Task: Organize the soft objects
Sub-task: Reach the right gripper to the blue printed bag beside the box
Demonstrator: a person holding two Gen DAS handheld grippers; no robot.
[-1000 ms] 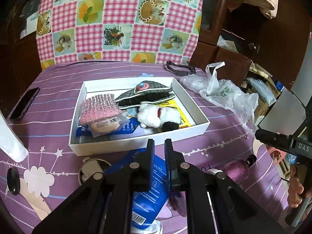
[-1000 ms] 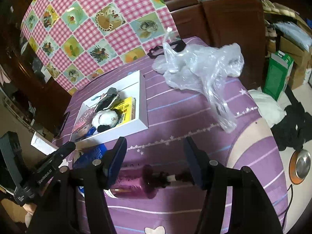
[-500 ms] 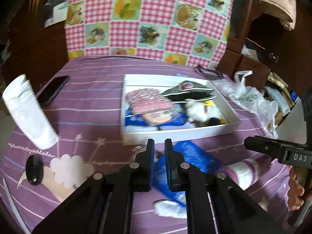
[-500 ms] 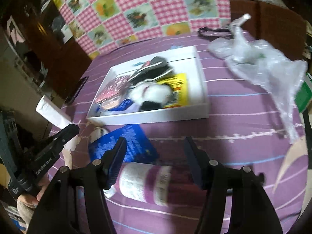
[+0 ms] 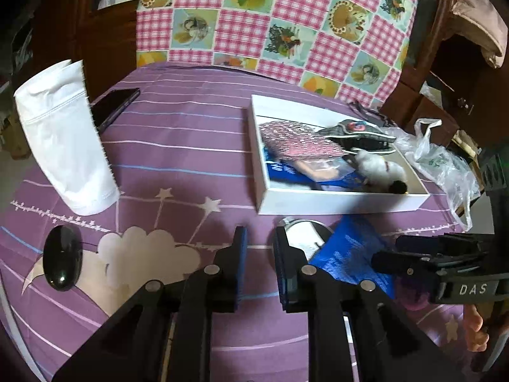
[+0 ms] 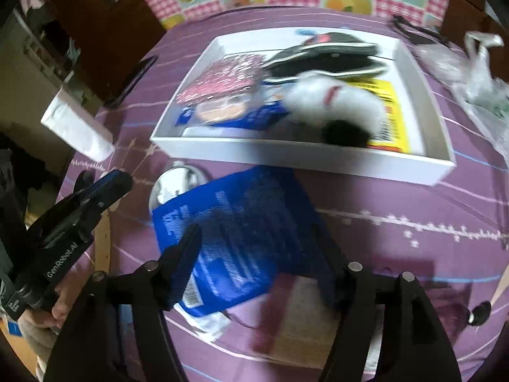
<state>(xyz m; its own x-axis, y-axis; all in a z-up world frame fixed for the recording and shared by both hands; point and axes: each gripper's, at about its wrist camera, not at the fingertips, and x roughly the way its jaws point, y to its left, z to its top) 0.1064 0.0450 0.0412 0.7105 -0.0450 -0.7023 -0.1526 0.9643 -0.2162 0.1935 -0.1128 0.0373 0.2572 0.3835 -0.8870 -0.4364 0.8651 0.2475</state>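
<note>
A white box (image 5: 337, 202) (image 6: 296, 157) on the purple cloth holds a pink sequined pouch (image 5: 296, 141) (image 6: 226, 79), a dark plaid hat (image 5: 359, 133) (image 6: 327, 54) and a white plush toy (image 5: 378, 167) (image 6: 331, 102). A blue packet (image 5: 353, 258) (image 6: 241, 238) lies in front of the box. A white sleeve-like cloth (image 5: 66, 137) (image 6: 79, 127) lies at the left. My left gripper (image 5: 259, 267) has its jaws a narrow gap apart, empty, above the cloth. My right gripper (image 6: 257, 261) is open wide over the blue packet; it shows from the side in the left wrist view (image 5: 429, 259).
A black phone (image 5: 113, 106) lies at the far left. A black mouse (image 5: 62, 261) sits near the front left edge. A round metal lid (image 5: 302, 235) (image 6: 175, 184) lies beside the packet. A crumpled plastic bag (image 5: 442, 162) (image 6: 474, 76) lies right of the box.
Both grippers have swung left. My left gripper's jaws have parted slightly. My right gripper has moved from above the purple bottle to above the blue packet.
</note>
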